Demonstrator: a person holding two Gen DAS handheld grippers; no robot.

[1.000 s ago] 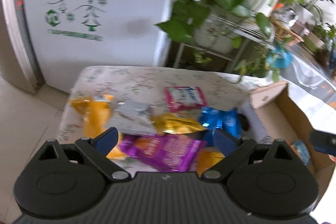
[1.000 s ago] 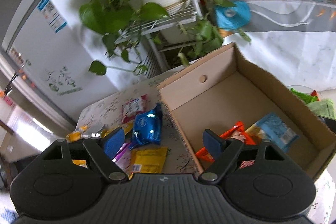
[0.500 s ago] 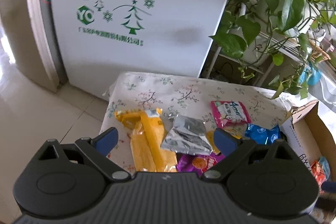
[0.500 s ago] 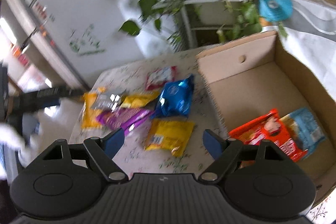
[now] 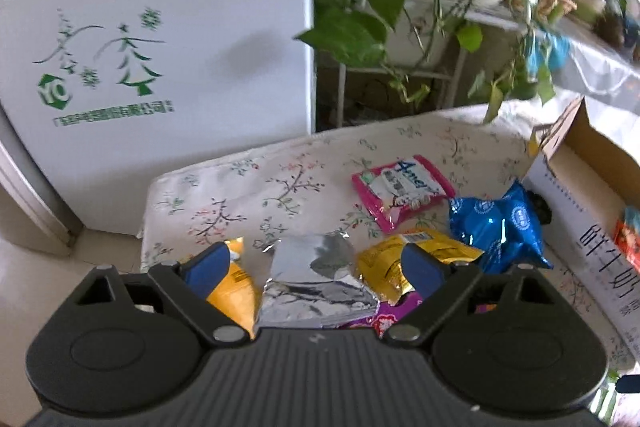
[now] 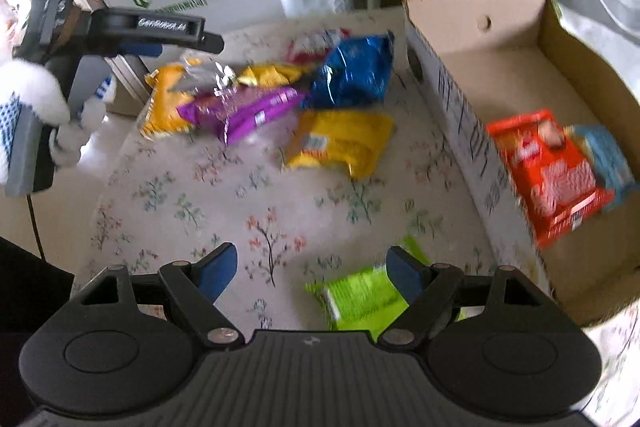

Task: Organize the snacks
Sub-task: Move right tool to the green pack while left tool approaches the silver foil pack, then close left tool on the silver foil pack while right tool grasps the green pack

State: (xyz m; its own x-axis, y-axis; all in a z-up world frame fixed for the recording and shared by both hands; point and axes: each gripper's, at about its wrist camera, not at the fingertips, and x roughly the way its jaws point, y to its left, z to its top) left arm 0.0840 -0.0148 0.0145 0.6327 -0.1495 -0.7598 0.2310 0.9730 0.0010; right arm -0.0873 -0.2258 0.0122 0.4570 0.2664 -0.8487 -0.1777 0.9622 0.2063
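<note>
Several snack packs lie on a floral tablecloth (image 6: 256,195). In the left wrist view a silver pack (image 5: 316,279) lies between the fingers of my open, empty left gripper (image 5: 316,267), with a pink pack (image 5: 402,191), a blue pack (image 5: 496,231) and a yellow pack (image 5: 404,259) beyond. My right gripper (image 6: 308,271) is open and empty above the cloth, with a green pack (image 6: 360,299) by its right finger. The right wrist view also shows a purple pack (image 6: 240,107), a yellow pack (image 6: 340,143) and the left gripper (image 6: 160,35) over the pile. A cardboard box (image 6: 520,67) holds a red pack (image 6: 548,175) and a light blue pack (image 6: 608,159).
A white fridge (image 5: 160,47) stands behind the table. Leafy potted plants (image 5: 400,7) on a metal rack hang over the table's far edge. The box also shows at the right of the left wrist view (image 5: 580,187).
My left gripper has swung right and down over the silver pack. My right gripper has pulled back and left from the box, so the tablecloth and green pack now show.
</note>
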